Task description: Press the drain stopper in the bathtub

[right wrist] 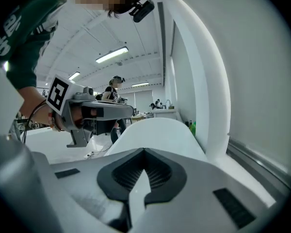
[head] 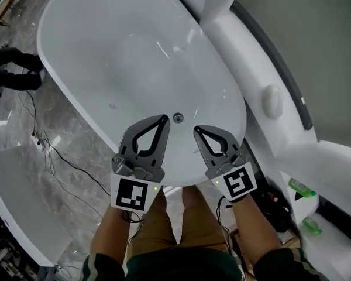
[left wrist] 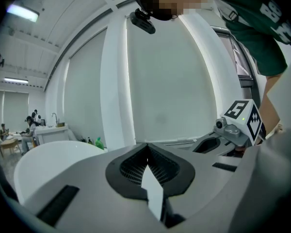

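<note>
The white oval bathtub [head: 134, 57] fills the head view. Its small round metal drain stopper [head: 178, 117] sits on the tub floor near the near end. My left gripper [head: 162, 119] hovers just left of the stopper, jaws shut and holding nothing. Just to the stopper's lower right, my right gripper [head: 196, 130] is also shut and empty. Neither tip touches the stopper. In the left gripper view the closed jaws [left wrist: 146, 145] point over the tub rim [left wrist: 53, 159], with the right gripper [left wrist: 237, 125] alongside. The right gripper view shows its closed jaws [right wrist: 144, 150] and the left gripper [right wrist: 87, 110].
A white ledge with a round knob [head: 271, 101] runs along the tub's right side. Green bottles [head: 301, 187] stand at the lower right. Cables [head: 52, 151] lie on the marble floor to the left, beside a white bench [head: 17, 198]. Another person's shoes [head: 11, 69] are at far left.
</note>
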`<state>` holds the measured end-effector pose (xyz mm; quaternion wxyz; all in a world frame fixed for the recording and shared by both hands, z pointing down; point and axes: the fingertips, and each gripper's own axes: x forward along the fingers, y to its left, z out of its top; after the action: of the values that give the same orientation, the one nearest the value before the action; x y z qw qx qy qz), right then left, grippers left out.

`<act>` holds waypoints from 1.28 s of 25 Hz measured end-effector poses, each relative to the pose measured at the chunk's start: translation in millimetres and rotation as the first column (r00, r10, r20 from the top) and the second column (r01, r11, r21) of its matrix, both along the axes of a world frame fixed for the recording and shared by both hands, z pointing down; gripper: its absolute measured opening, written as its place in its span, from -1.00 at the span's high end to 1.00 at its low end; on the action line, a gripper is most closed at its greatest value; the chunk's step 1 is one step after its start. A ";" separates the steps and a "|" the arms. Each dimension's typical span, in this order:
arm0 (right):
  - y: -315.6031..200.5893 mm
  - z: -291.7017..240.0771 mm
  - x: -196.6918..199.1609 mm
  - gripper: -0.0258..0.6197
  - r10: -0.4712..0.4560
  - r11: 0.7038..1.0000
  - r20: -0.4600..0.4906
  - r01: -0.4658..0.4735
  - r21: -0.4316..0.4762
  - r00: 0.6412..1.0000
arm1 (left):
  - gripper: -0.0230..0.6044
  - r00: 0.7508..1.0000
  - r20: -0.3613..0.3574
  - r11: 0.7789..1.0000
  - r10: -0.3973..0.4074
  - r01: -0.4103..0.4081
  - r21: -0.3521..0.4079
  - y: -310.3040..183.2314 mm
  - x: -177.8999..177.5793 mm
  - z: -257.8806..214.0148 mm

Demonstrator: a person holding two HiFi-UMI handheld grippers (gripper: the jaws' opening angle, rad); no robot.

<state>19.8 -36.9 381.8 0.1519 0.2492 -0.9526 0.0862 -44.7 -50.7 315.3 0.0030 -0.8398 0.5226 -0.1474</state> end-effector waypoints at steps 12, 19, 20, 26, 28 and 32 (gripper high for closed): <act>-0.3 181.1 -18.4 0.87 0.002 0.996 -0.083 -0.009 -0.084 0.997 | 0.90 0.999 0.002 0.996 0.033 -0.033 -0.082 1.9 -6.0 172.8; -4.2 258.0 -32.4 0.87 -0.034 0.991 -0.140 0.016 -0.130 0.990 | 0.90 0.999 -0.030 0.994 0.027 -0.030 -0.103 -13.3 -15.5 233.5; -5.3 269.3 -33.7 0.87 -0.043 0.991 -0.150 0.023 -0.132 0.988 | 0.90 0.999 -0.034 0.994 0.021 -0.024 -0.107 -15.6 -17.3 240.5; -5.4 335.7 -35.8 0.87 -0.084 0.980 -0.221 0.039 -0.197 0.972 | 0.90 0.999 -0.049 0.988 -0.002 -0.005 -0.157 -21.2 -22.1 284.6; -7.8 353.9 -33.4 0.87 -0.087 0.976 -0.244 0.034 -0.215 0.966 | 0.90 0.999 -0.052 0.985 -0.001 -0.009 -0.174 -23.3 -20.5 296.0; -13.8 392.1 -25.7 0.87 -0.085 0.960 -0.290 0.000 -0.282 0.953 | 0.90 0.999 -0.050 0.978 -0.016 0.005 -0.206 -29.2 -21.4 313.1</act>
<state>-5.9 -50.7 773.9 0.3294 0.2149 -0.9021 0.1774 -66.0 -79.9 628.5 -0.0984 -0.8363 0.5089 -0.1790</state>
